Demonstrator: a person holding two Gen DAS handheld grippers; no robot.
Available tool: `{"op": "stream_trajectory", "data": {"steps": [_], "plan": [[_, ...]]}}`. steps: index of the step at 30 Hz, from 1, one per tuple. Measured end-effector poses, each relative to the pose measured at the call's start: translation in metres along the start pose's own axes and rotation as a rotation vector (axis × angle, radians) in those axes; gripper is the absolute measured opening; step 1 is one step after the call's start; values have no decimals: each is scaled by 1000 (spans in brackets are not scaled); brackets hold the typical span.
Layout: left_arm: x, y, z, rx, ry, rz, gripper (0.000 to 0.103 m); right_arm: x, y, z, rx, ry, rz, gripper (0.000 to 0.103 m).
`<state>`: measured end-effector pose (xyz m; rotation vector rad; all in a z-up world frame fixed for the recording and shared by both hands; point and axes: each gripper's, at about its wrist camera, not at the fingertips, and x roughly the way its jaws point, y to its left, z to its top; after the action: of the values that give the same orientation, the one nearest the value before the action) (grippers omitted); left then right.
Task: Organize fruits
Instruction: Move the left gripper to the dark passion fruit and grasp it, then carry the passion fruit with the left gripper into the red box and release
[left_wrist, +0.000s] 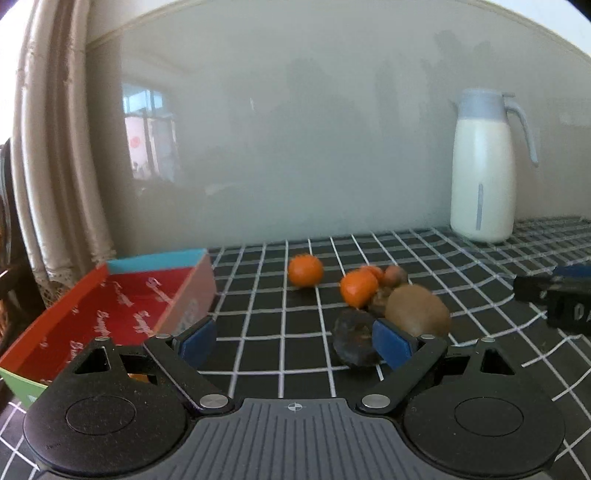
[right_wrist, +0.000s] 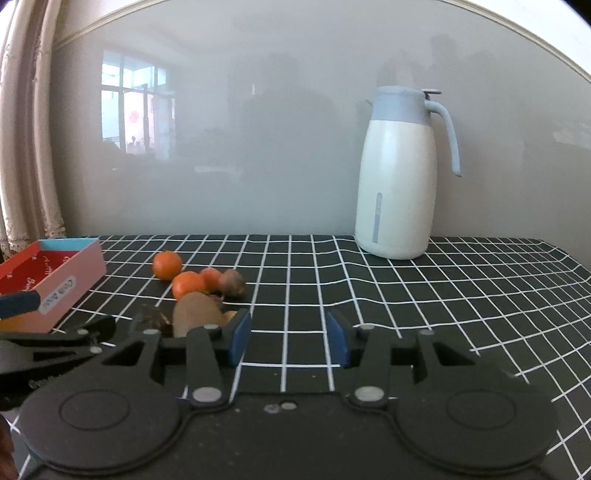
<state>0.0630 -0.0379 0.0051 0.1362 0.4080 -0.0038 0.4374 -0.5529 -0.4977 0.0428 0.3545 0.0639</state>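
Fruits — tangerines (left_wrist: 305, 270), a kiwi (left_wrist: 419, 309) — are clustered on the checked cloth (left_wrist: 280, 317) beside the red box (left_wrist: 122, 306); soft-skinned, round, best pinched gently across the middle — left gripper (left_wrist: 293, 341) and right gripper (right_wrist: 289, 336) are held open, empty.

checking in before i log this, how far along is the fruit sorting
Barely started. Done: at most something orange, half hidden at the red cardboard box's near end. In hand: nothing; left claw and right claw are open. Left: round orange tangerines, fuzzy brown kiwi and dark wrinkled fruit, all on the tablecloth.
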Motion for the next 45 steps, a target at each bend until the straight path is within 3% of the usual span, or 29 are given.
{"op": "stream_trajectory", "data": {"steps": [5,12,18,20,21,23,31,38,45], "plan": [[12,-14,1,16,9,-24,91,6,-5,0,3,8,-9,45],[46,-25,1,48,104,-68,90,14,-15,2,14,10,-26,45],[70,-26,3,33,179,-99,75,24,-20,2,16,27,-32,47],[75,-29,3,39,194,-103,64,27,-20,1,17,35,-32,47],[77,-31,4,43,192,-102,61,29,-21,1,20,40,-31,47],[79,-34,5,49,187,-117,46,31,-21,0,24,44,-31,47],[61,-28,8,39,146,-88,46,28,-22,0,33,43,-26,48],[31,5,15,23,86,-34,46,27,-8,0,23,45,5,48],[3,52,18,-12,25,70,46,25,13,2,16,36,39,49]]}}
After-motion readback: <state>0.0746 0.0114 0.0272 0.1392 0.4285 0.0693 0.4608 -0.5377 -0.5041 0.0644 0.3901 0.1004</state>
